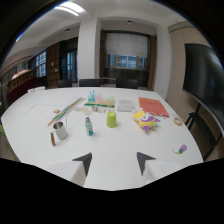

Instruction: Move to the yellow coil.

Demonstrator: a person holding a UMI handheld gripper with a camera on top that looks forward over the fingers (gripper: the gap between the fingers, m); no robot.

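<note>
**Approach to the yellow coil: a crowded middle row**

We see the claw (pixel 114 163) spread wide and pinching nothing, its two dark fingertips low in the frame over bare white counter (pixel 115 145).

Reading left to right, the risks sit in the row ahead. At centre left a metal cup (pixel 60 130) stands upright; we cannot tell what is in it. Beside it, nearer centre, a small clear bottle with a blue cap (pixel 89 126) looks easy to tip if we swing wide.

What we take for the yellow coil (pixel 111 119) stands just above the frame's centre, yellow-green and upright, beyond the fingertips. To its right lies a yellow and purple plush toy (pixel 145 120); drifting that way could nudge it.

Behind the coil, a rack of pale tubes (pixel 99 98) holds nothing we can make out.
</note>
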